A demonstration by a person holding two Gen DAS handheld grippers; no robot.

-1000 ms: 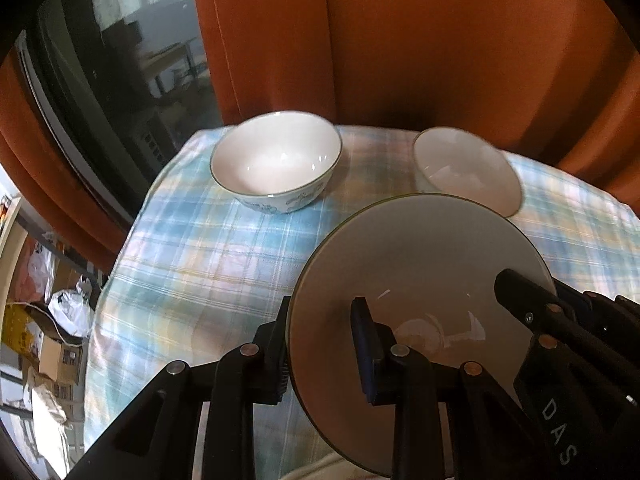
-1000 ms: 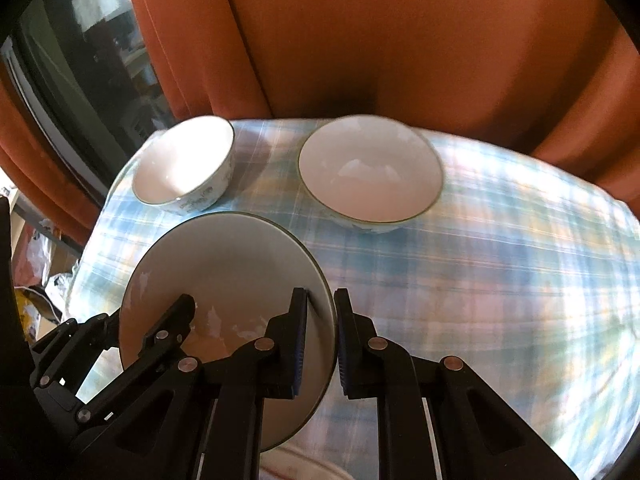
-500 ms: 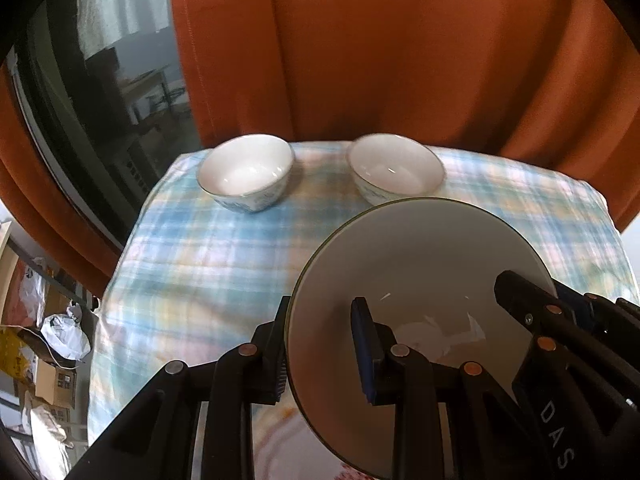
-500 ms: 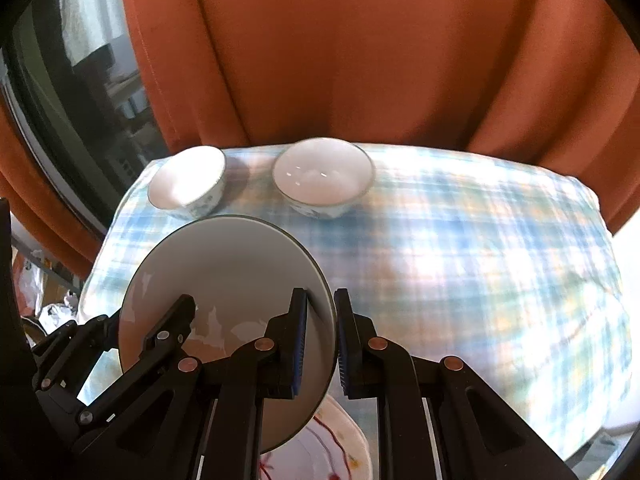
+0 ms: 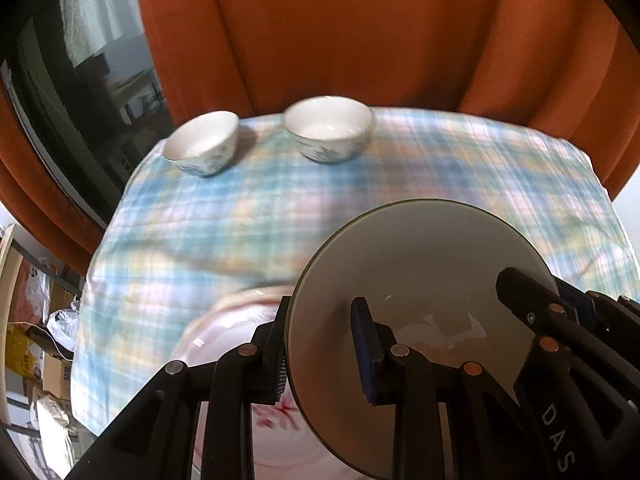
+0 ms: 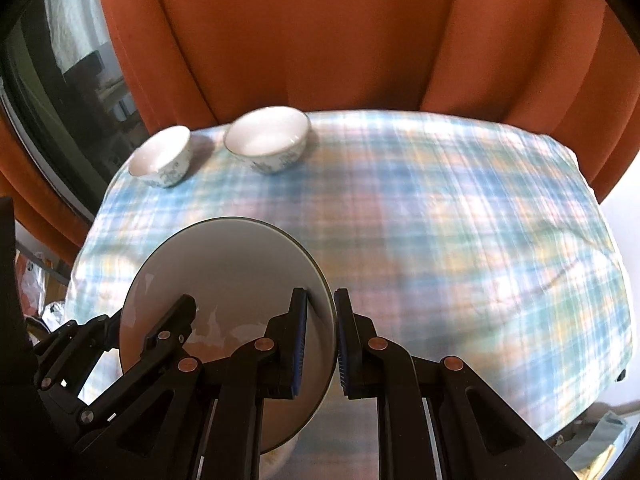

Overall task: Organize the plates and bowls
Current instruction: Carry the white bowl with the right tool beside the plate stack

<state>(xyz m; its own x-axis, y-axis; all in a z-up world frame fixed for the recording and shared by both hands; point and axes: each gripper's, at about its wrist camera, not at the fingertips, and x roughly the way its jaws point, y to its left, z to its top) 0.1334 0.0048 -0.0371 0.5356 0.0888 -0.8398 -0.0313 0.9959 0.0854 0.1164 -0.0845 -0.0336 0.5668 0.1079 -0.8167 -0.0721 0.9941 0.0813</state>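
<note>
Fingers (image 5: 362, 356) of both grippers on round glossy plate (image 5: 420, 280) rim.

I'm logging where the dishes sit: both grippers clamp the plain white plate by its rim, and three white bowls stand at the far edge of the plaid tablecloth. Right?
Not quite: there are two white bowls, not three. The left wrist view shows one beside the other at the far edge of the blue plaid tablecloth. The rest holds: the left gripper and right gripper both clamp the plain white plate by its rim.
</note>
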